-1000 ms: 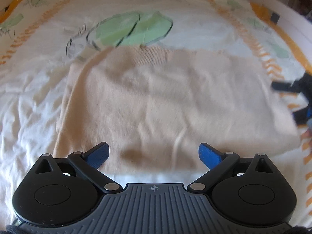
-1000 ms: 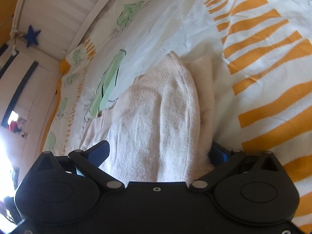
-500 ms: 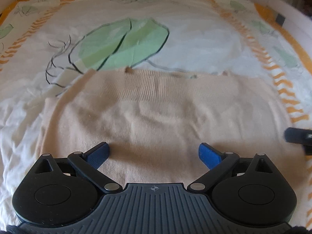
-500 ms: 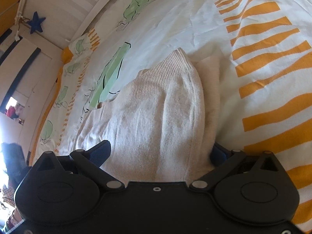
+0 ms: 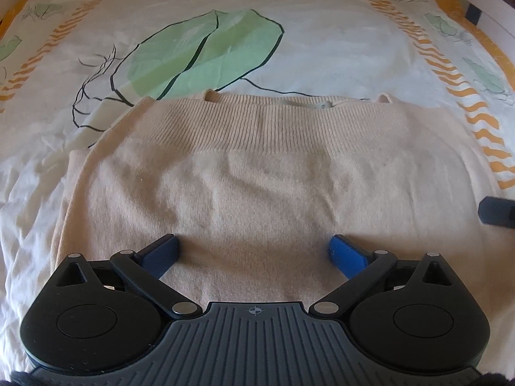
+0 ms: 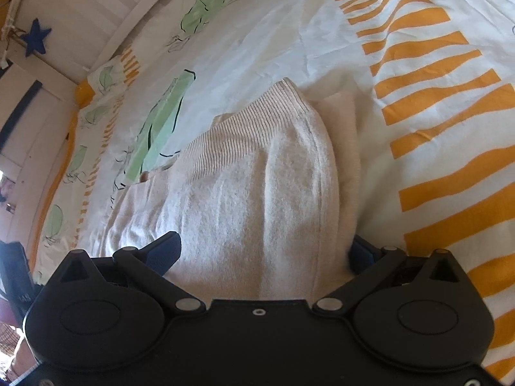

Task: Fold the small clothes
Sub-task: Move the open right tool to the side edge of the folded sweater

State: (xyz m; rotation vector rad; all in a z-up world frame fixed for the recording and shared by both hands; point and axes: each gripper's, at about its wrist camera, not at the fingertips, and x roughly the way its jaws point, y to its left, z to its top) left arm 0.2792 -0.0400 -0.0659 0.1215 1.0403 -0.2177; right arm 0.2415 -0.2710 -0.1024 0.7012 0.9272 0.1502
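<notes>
Fold: While the sweater (image 5: 257,193) is lying doubled on the bed (image 5: 322,48), we are pressing it flat.
Left claw (image 5: 252,251): gaping wide, sweater directly ahead.
Right claw (image 6: 264,251): spread open, straddling the sweater's edge.
Care: we are keeping the ribbed hem (image 5: 273,122) aligned.

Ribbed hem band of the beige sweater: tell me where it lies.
In the left wrist view, the ribbed hem band runs across the sweater's far edge, just below the bedsheet's green leaf print.

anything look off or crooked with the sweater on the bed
The sweater lies mostly flat on the bedsheet, but the fold is uneven: a strip of the lower layer pokes out past the top layer's right edge, and shallow wrinkles cross the middle.
</notes>
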